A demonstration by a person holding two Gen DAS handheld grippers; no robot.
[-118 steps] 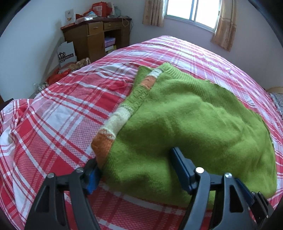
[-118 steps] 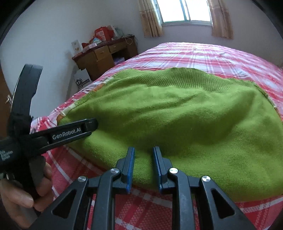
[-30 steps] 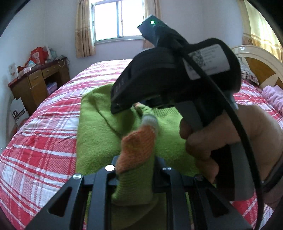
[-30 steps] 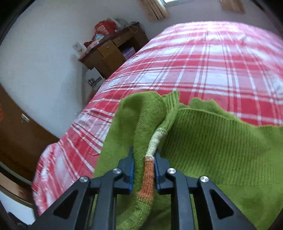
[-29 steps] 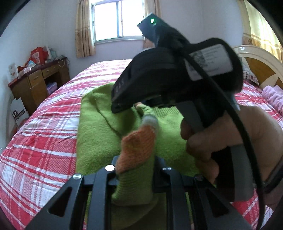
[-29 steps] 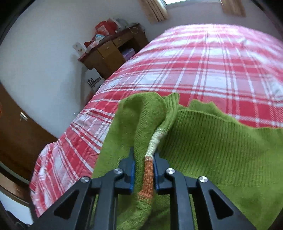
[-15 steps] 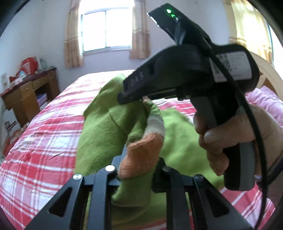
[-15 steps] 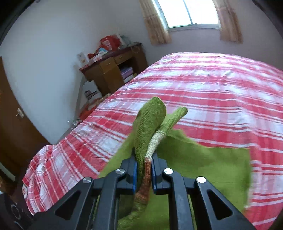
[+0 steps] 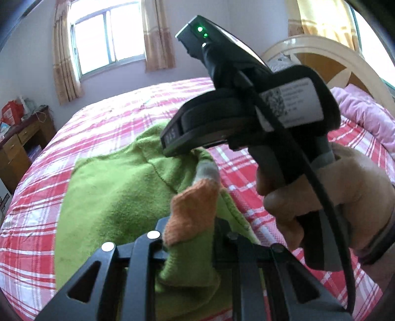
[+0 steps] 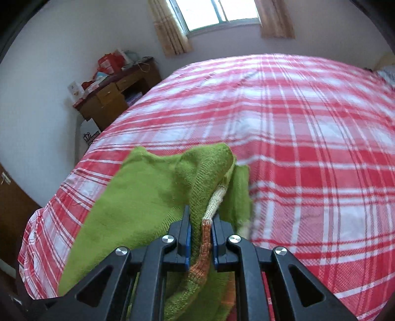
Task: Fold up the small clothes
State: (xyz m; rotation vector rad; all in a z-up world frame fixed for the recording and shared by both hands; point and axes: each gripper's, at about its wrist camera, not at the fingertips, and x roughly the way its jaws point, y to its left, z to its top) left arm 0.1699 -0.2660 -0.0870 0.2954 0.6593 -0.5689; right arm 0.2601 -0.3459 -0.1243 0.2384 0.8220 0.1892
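A green knitted sweater point(image 9: 111, 195) with orange and cream trim is held up off the red plaid bed point(image 9: 32, 222) by both grippers. My left gripper point(image 9: 190, 229) is shut on a bunched part with the orange trim sticking up between its jaws. In the right wrist view my right gripper point(image 10: 200, 232) is shut on the sweater point(image 10: 148, 197) at its orange and cream striped edge, and the cloth hangs left of it. The right gripper's body point(image 9: 246, 111) and the hand holding it fill the right of the left wrist view, just ahead of the left gripper.
The plaid bed point(image 10: 308, 148) stretches far ahead of the right gripper. A wooden desk point(image 10: 116, 96) with clutter stands by the far wall under a curtained window point(image 10: 217, 12). A pale headboard point(image 9: 321, 56) and a pink blanket point(image 9: 365, 116) lie at the right.
Both grippers have carried the sweater's edge sideways across the bed. Most of the cloth has lifted off the bed and now hangs folded over, baring more plaid.
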